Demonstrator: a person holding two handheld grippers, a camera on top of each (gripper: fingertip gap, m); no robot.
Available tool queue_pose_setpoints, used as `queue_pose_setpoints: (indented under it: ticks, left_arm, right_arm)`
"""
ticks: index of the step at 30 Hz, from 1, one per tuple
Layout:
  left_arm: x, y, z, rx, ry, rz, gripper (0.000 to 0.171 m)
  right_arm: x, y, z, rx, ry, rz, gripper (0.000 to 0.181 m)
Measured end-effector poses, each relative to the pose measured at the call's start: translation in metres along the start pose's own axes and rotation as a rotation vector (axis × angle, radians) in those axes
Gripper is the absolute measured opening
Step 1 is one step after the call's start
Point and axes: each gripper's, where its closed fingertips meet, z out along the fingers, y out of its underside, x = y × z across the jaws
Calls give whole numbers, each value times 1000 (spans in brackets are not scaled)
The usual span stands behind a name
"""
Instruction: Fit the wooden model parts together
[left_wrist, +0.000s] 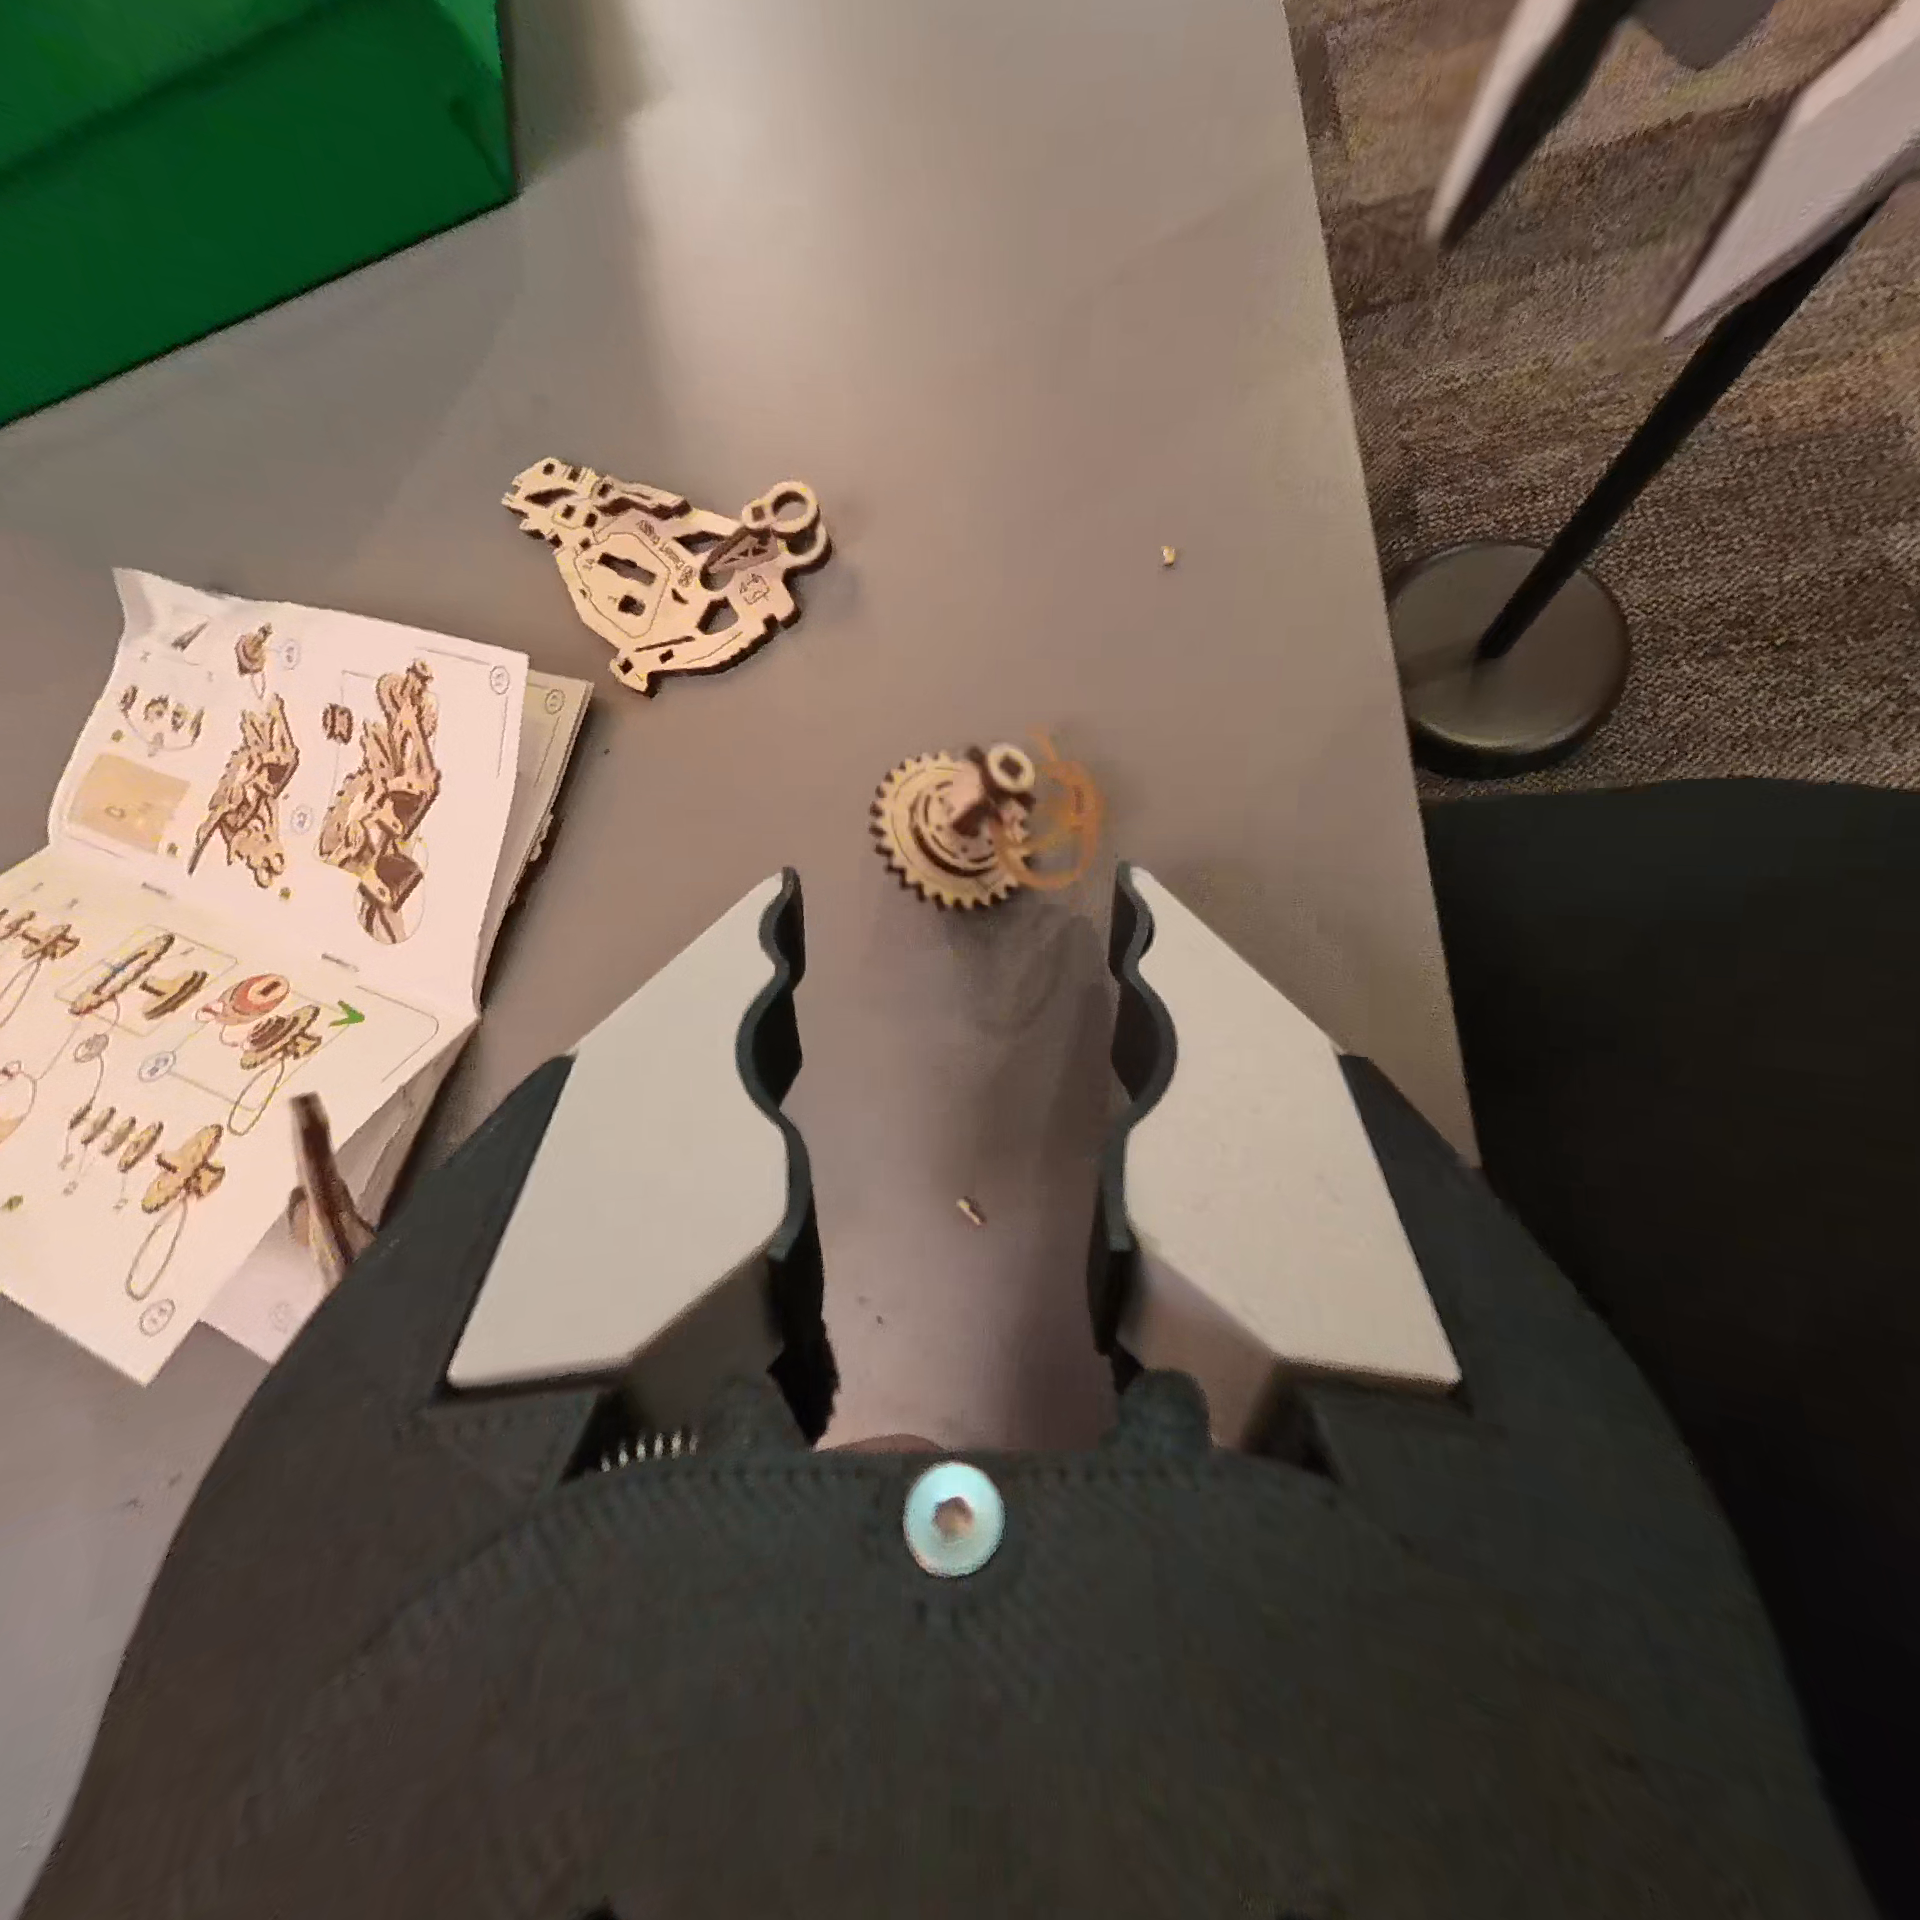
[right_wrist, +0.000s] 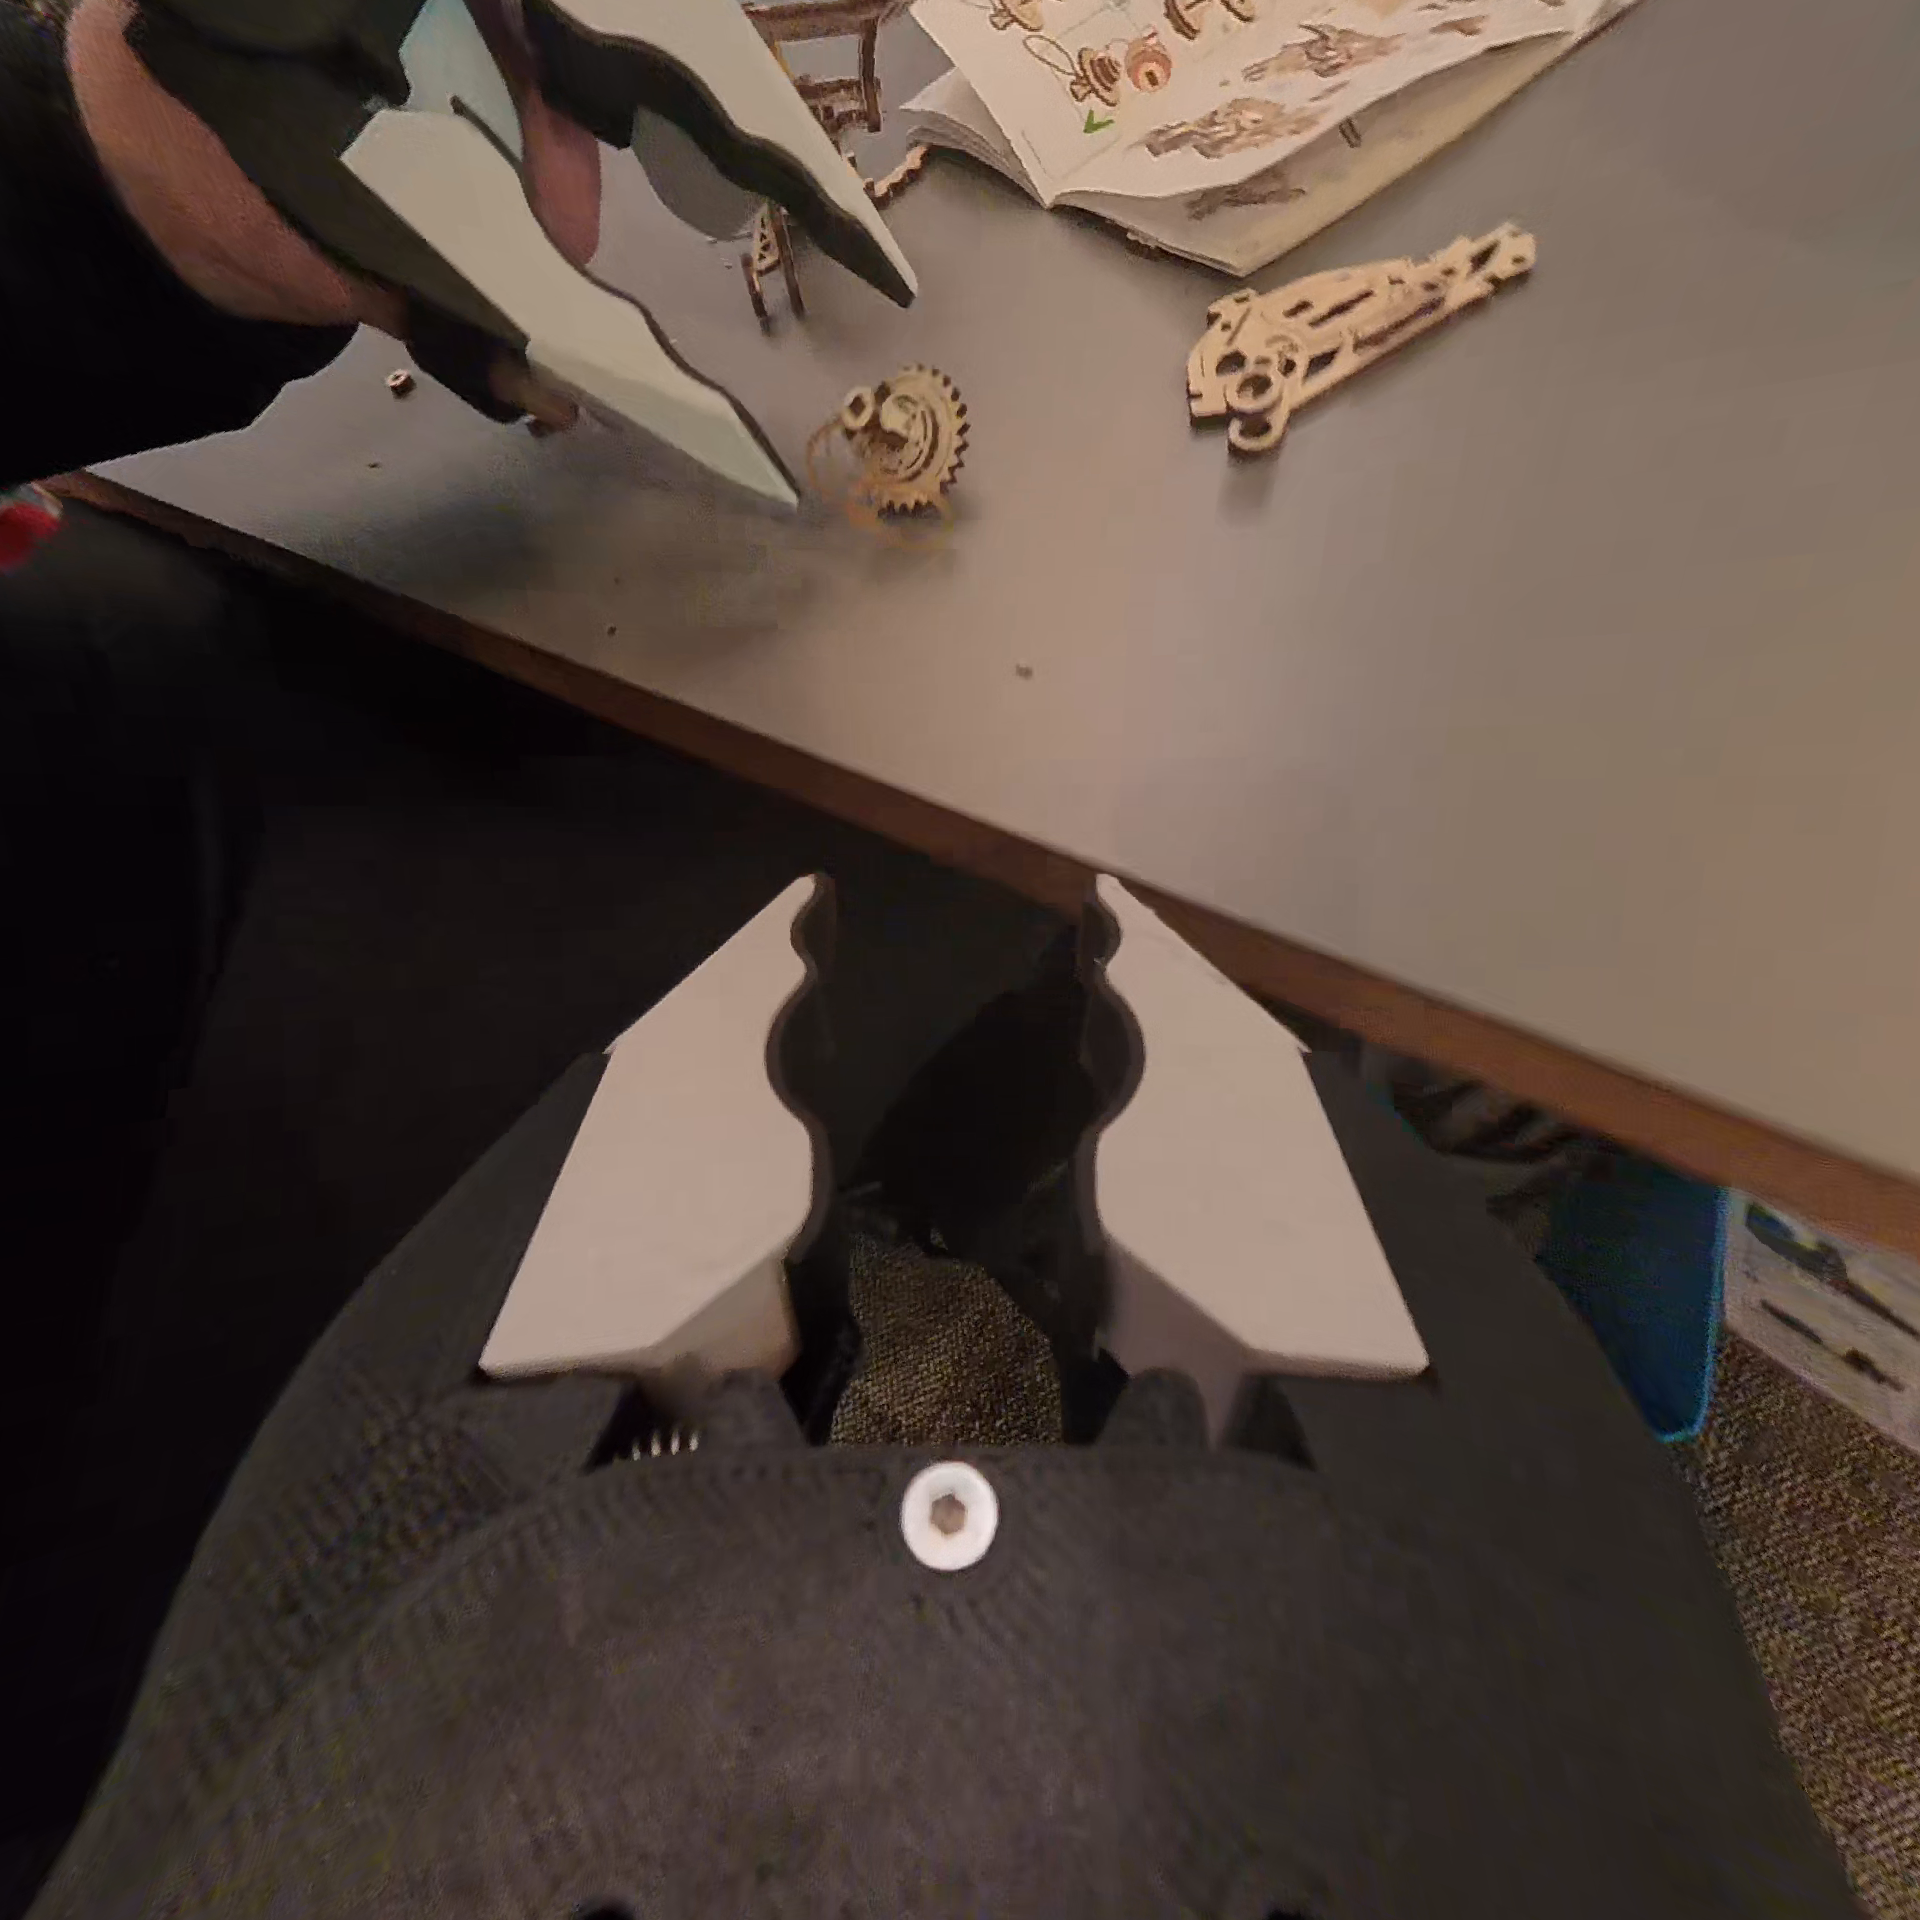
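Left claw, jaws spread and empty, hovers just short of the gear assembly on the desk, while the right claw, also spread and empty, hangs below the desk edge.

Your grey table has a brown front edge. Lying on it: a wooden gear piece with an orange rubber band tangled at its hub, near that edge; a flat wooden frame part farther in; an open instruction booklet; a green box at the far corner; a few wood crumbs.
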Motion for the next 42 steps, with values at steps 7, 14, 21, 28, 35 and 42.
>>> queue_pose_setpoints:
  ticks: [7, 14, 21, 28, 35, 42]
  left_arm:
    - [17, 10, -7, -1, -187, 4, 67]
    - [19, 7, -5, 43, -345, 49, 58]
    - [9, 2, -5, 50, -552, 179, 43]
    - [0, 4, -7, 36, -611, 169, 46]
    - [-1, 4, -6, 25, -642, 201, 42]
    - [-2, 4, -5, 19, -643, 202, 40]
  right_arm:
    - [0, 93, -68, -46, 33, 202, 41]
    - [-22, 295, -118, -396, 71, 515, 30]
    - [-82, 455, -118, -659, -42, 725, 40]
    - [-9, 495, -135, -318, 286, 947, 71]
    - [130, 372, -199, 190, 586, 618, 113]
    - [157, 289, -197, 241, 517, 349, 76]
